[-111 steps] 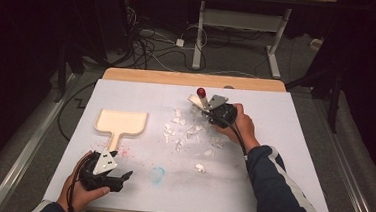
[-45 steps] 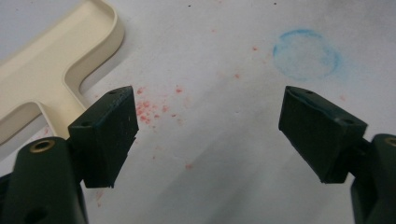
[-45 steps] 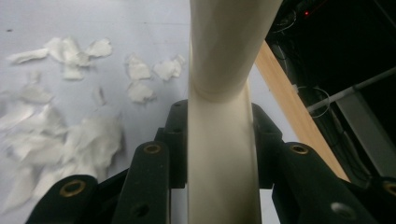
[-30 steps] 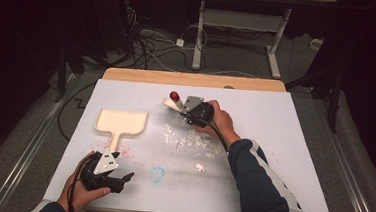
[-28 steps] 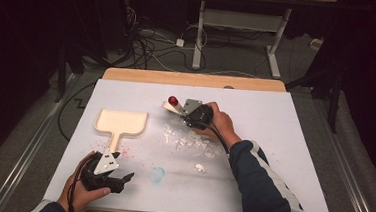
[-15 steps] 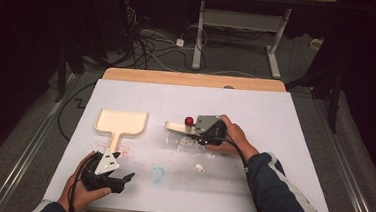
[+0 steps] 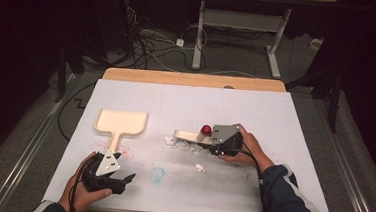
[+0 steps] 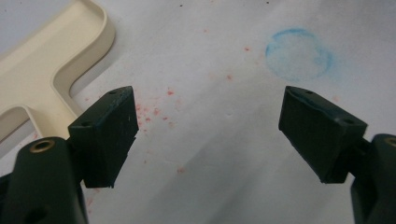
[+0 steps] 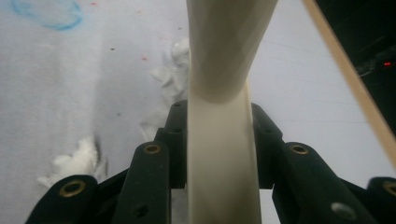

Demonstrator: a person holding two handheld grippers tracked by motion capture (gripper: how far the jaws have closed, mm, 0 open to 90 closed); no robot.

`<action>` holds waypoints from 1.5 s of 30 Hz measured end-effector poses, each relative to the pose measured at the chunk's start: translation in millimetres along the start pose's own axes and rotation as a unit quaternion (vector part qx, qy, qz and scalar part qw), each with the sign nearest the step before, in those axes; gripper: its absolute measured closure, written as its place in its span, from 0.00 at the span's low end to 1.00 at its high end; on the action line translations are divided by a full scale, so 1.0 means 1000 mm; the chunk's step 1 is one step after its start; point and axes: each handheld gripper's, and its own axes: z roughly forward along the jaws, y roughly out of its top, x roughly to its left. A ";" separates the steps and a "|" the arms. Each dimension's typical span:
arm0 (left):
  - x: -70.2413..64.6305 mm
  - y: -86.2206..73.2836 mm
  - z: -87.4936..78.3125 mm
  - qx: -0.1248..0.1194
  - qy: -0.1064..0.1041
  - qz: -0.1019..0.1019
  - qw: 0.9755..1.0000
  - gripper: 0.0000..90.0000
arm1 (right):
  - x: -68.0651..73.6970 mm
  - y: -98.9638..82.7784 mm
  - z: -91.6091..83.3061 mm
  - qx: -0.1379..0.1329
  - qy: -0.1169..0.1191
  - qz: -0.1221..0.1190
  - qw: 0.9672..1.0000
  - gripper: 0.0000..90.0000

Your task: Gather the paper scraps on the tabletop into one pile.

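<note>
My right gripper [image 7: 210, 143] is shut on the handle of a cream brush-like tool [image 7: 188, 135] that points left, low over the white table [image 7: 275, 122]. A red knob [image 7: 206, 130] shows just behind the tool. In the right gripper view the cream handle [image 9: 223, 154] runs up between the black jaws. White scraps [image 7: 189, 145] lie heaped along the tool's head, and one scrap [image 7: 199, 167] lies apart nearer the front. My left gripper [image 7: 127, 180] rests at the front left, open and holding nothing [image 8: 208, 135]. A cream dustpan [image 7: 120, 124] lies to the left.
A blue ring mark [image 7: 157, 174] and red specks [image 7: 122, 152] stain the table near the left gripper. The table's wooden back edge [image 7: 193, 79] borders a dark floor with cables. White scraps [image 9: 77, 161] sit left of the right jaws.
My right gripper has carried the tool from the back middle to the right and toward the front, and the scattered scraps now lie gathered by its head. The left gripper has stayed still.
</note>
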 end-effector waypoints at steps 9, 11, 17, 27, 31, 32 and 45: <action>0.000 0.000 -0.001 -0.001 0.002 0.002 1.000 0.21 | -0.008 -0.006 -0.024 -0.033 -0.055 0.049 0.997 0.75; -0.001 0.001 -0.002 -0.002 0.003 0.003 1.000 0.21 | -0.010 -0.006 -0.027 -0.031 -0.067 0.061 0.995 0.75; -0.001 0.001 -0.003 -0.002 0.005 0.005 1.000 0.21 | -0.014 -0.004 -0.040 -0.031 -0.098 0.130 0.986 0.75; -0.002 0.001 -0.004 -0.005 0.008 0.006 1.000 0.21 | -0.018 0.003 -0.059 -0.069 -0.115 0.205 0.969 0.75; -0.001 0.001 -0.004 -0.005 0.009 0.006 1.000 0.21 | -0.019 0.003 -0.061 -0.075 -0.122 0.232 0.962 0.75; -0.001 0.001 -0.004 -0.004 0.009 0.006 1.000 0.21 | -0.019 0.002 -0.061 -0.075 -0.122 0.238 0.961 0.75; -0.002 0.001 -0.001 0.003 0.005 0.010 1.000 0.21 | -0.033 -0.003 -0.028 0.010 -0.194 0.211 0.958 0.75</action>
